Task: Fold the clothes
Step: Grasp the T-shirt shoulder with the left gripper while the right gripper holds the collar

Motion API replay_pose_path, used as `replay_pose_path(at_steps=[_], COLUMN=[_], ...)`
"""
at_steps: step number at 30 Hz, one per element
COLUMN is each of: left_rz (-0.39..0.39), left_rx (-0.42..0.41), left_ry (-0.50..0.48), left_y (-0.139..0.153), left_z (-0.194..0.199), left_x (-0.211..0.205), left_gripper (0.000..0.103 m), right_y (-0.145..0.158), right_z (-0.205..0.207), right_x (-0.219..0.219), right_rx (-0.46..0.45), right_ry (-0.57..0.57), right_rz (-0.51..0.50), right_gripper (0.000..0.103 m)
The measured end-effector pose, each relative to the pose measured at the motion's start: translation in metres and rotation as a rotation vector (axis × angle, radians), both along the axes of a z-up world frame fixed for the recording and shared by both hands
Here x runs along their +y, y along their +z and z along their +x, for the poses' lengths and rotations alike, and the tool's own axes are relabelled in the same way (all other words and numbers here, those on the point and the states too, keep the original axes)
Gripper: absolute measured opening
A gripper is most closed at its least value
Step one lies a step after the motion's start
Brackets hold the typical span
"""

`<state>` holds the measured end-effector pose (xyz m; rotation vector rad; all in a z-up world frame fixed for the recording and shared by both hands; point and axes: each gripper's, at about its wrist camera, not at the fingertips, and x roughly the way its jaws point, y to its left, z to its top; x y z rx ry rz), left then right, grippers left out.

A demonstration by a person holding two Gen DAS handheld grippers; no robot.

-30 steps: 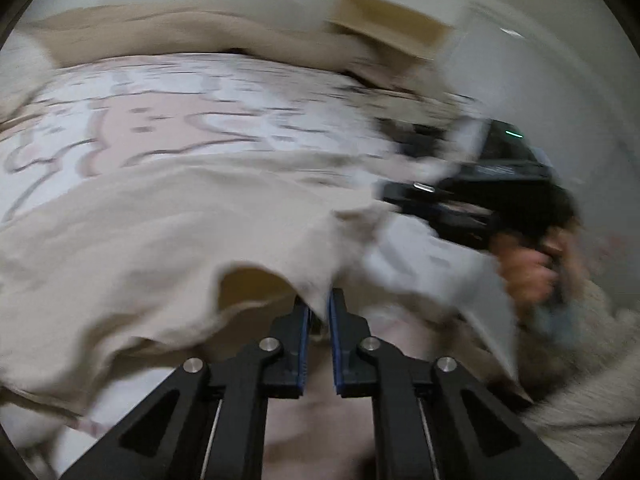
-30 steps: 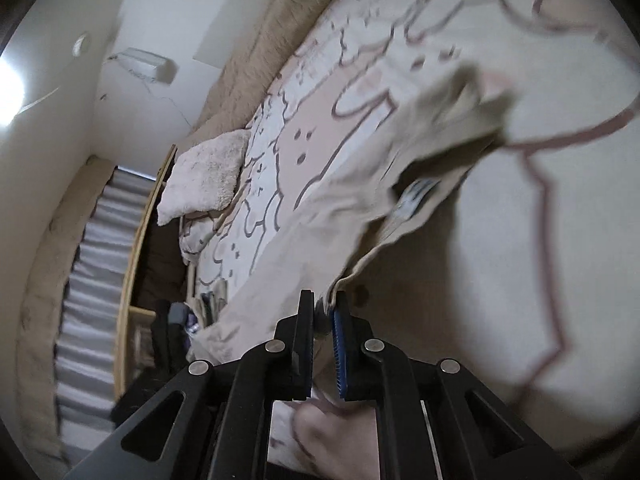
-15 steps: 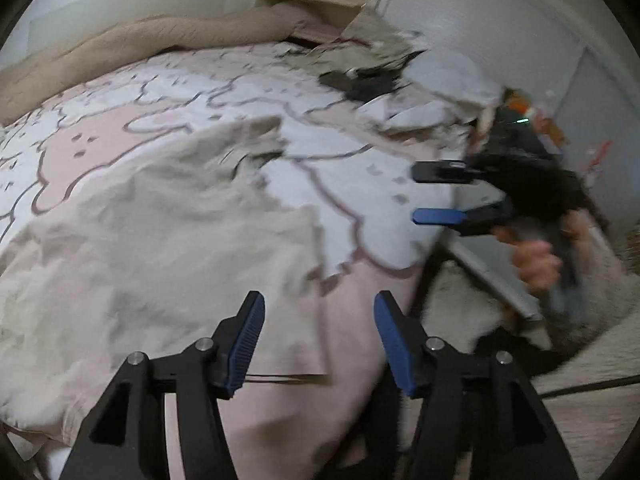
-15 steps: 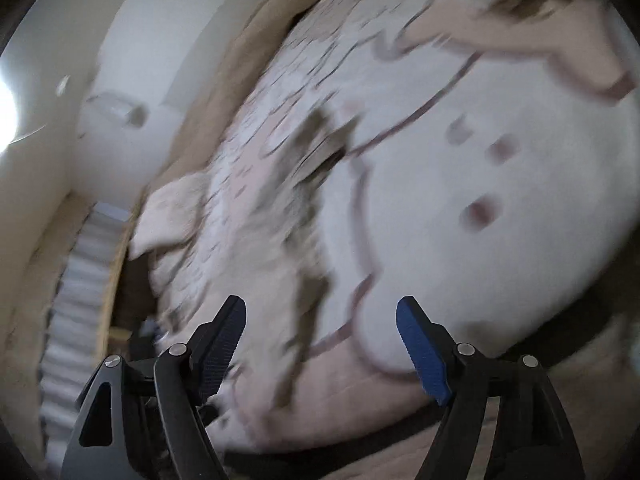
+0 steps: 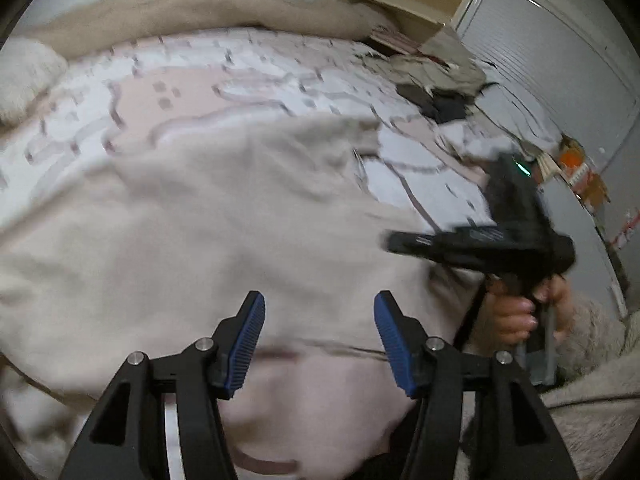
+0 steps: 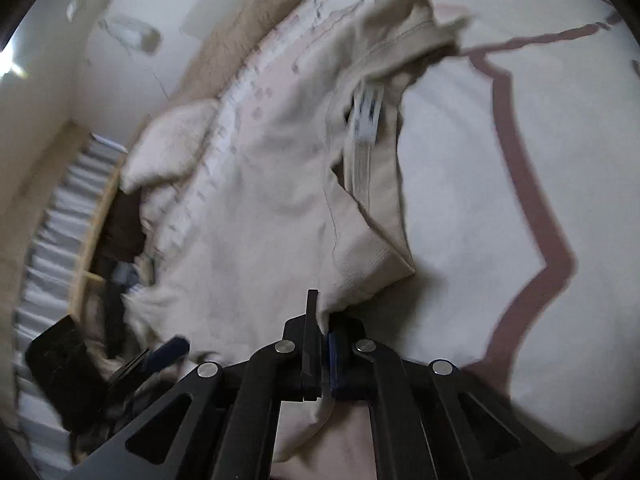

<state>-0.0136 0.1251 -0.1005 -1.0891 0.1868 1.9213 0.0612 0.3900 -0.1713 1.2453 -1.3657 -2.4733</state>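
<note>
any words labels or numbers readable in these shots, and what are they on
None can be read.
Care label inside the beige garment: dark print marks, too blurred to read.
Plate on the right gripper: faint lettering, too small and blurred.
Orange items by the wall: no legible print.
Bedspread: cartoon outlines only, no text.

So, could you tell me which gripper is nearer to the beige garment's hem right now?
Right. The right gripper is shut on the beige garment at its hem corner, while the left gripper hangs open above the hem without touching.
</note>
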Motion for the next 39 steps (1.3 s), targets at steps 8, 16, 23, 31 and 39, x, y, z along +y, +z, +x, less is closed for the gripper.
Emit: replay_pose_path(at_steps=[8,16,23,31,39], left_rz=[-0.022,-0.202,-0.325,-0.250,-0.319], left_rx=[0.146,0.157,0.205,0.044,-0.033], left_ry=[-0.086,-0.262,-0.331,-0.332,-0.507], left_y=[0.043,-0.022,-0.048,-0.033,-0.063], left_z=[-0.048,-0.046,-0.054,-0.104,-0.084], left_x=[0.091,0.238,0.309,0.327,0.331], left_gripper=[0.064,0.064,0.065,0.070,0.062], right_y=[0.052,0.044,0.037,0.023,0.014], right_z=[0.133,0.178,0.171,0.172,0.168], right_x=[0.088,0.102,0.104,0.108,0.113], right_rx=[-0.066,-0.157,-0.154,-0.170,-0.190], right_ry=[-0.262,-0.359,-0.360,-0.348,-0.331], right_rz=[0.147,0.152,0.104,0.058,0.033], right_gripper=[0.003,0.003,0.003,0.003,0.003])
